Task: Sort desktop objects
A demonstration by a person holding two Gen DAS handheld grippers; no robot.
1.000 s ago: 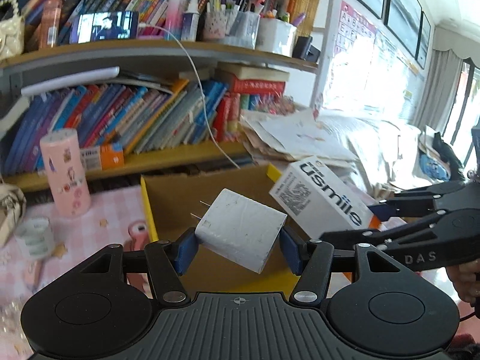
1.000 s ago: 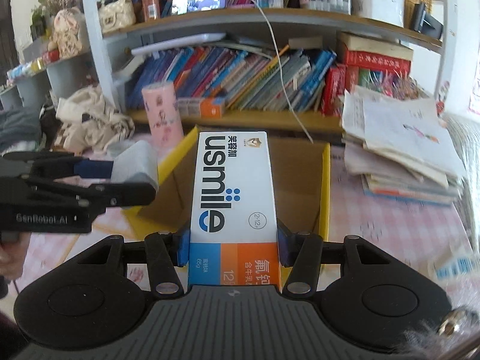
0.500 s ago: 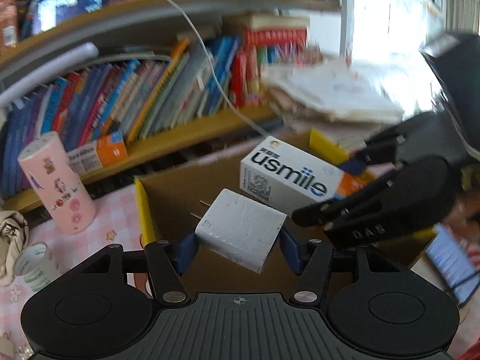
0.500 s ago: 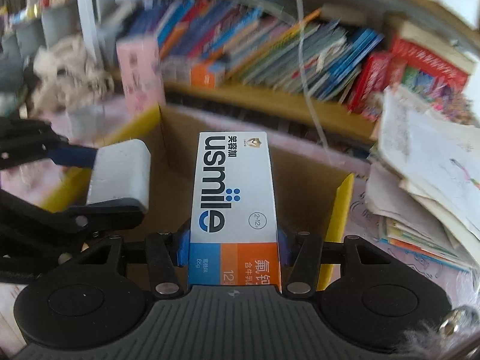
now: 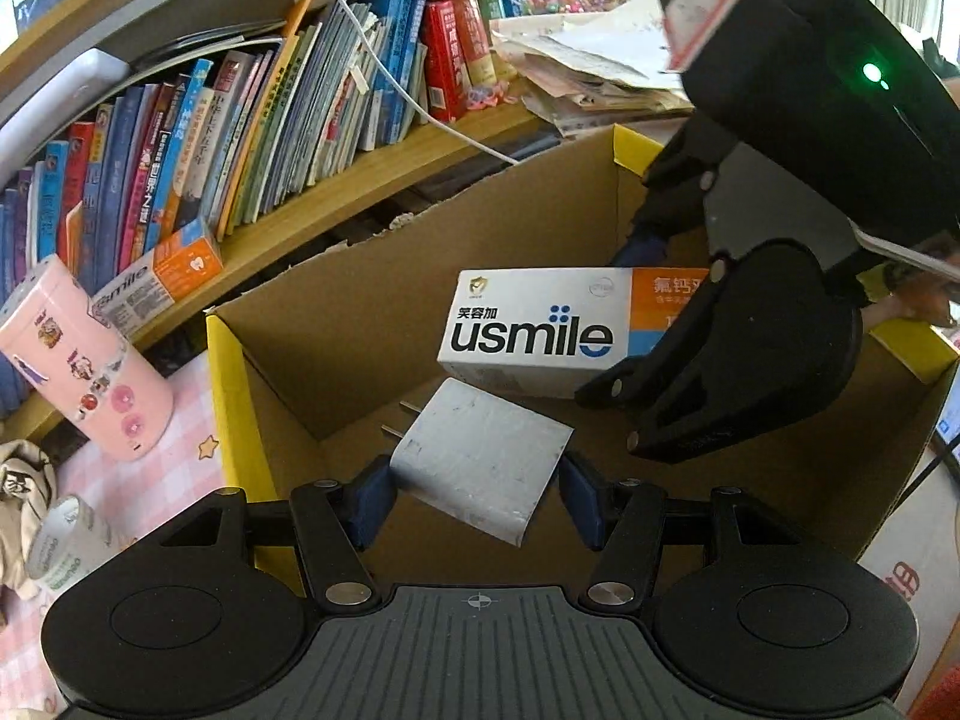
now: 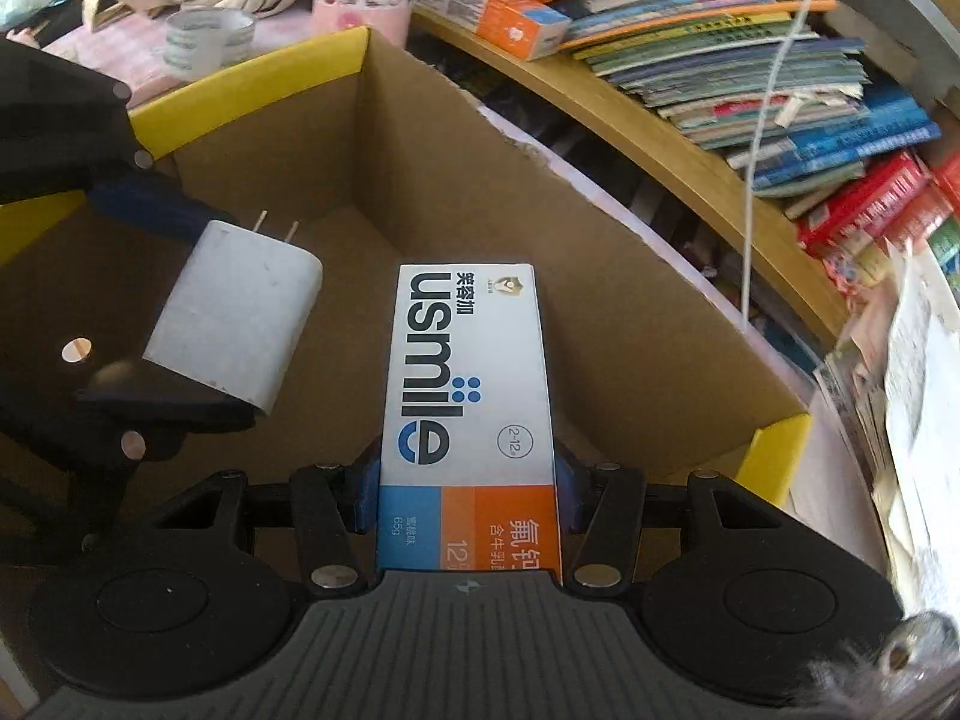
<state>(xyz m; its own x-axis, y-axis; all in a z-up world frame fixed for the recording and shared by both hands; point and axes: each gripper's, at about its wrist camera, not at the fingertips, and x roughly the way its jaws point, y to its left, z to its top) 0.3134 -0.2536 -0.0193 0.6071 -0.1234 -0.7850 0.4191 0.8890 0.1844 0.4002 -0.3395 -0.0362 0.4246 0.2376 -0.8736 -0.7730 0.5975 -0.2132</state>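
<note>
Blue pads of your left gripper (image 5: 474,495) clamp one white charger (image 5: 480,459); your right gripper (image 6: 468,495) pinches one usmile box (image 6: 468,384). Both hang over one open carton (image 5: 336,324). Beyond: a second usmile box (image 5: 159,279), one pink can (image 5: 84,360), one tape roll (image 5: 66,540).

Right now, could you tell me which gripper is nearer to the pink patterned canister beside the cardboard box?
Left. The left gripper, holding the white charger, is by the box wall nearest the pink canister; the right gripper sits farther across the cardboard box.
</note>
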